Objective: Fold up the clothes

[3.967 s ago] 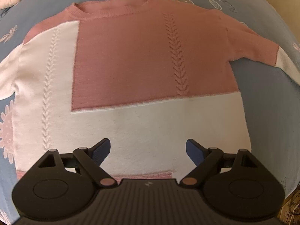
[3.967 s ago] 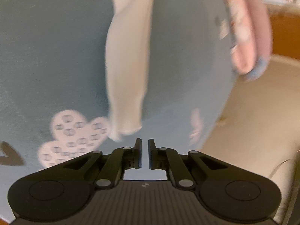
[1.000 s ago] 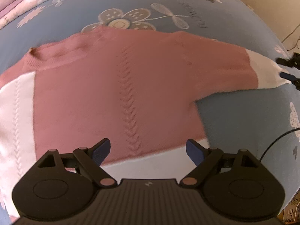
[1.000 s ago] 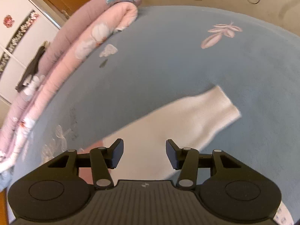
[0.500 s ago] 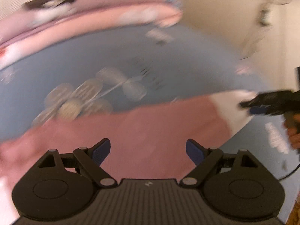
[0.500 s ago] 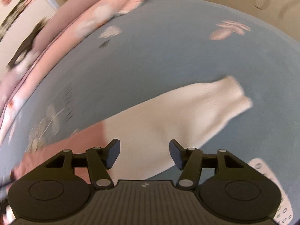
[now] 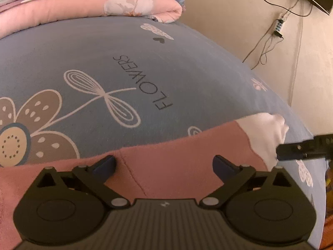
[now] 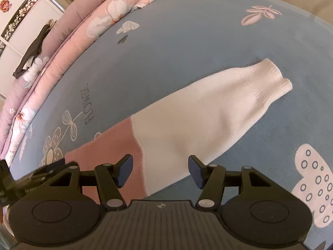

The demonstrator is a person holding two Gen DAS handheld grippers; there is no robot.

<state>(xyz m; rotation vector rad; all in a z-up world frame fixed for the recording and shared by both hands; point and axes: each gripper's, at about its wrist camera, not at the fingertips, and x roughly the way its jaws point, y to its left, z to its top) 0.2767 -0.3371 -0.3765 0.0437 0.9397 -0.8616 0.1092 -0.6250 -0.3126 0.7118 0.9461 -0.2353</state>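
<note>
The pink and white sweater lies flat on the blue flowered bedsheet [image 7: 187, 66]. In the left wrist view its pink shoulder and sleeve [image 7: 166, 152] run rightward to the white sleeve end [image 7: 264, 133]. My left gripper [image 7: 164, 165] hovers over the pink shoulder seam, its jaws opening, with nothing pinched. The right wrist view shows the white sleeve [image 8: 208, 112] stretching to its ribbed cuff [image 8: 272, 79]. My right gripper [image 8: 160, 171] stands open above the pink-to-white join, with the fabric beneath the gap and the pads off it. Each gripper appears at the edge of the other's view.
A folded pink floral quilt [image 7: 93, 6] lies along the far side of the bed. Beyond the bed's right edge a wall carries hanging cables and a power strip [image 7: 278, 25]. A white wardrobe [image 8: 18, 20] stands far left in the right wrist view.
The left gripper swung right from the sweater's body to its shoulder and sleeve, and its jaws widened. The right gripper shifted a little along the white sleeve and its jaws spread slightly.
</note>
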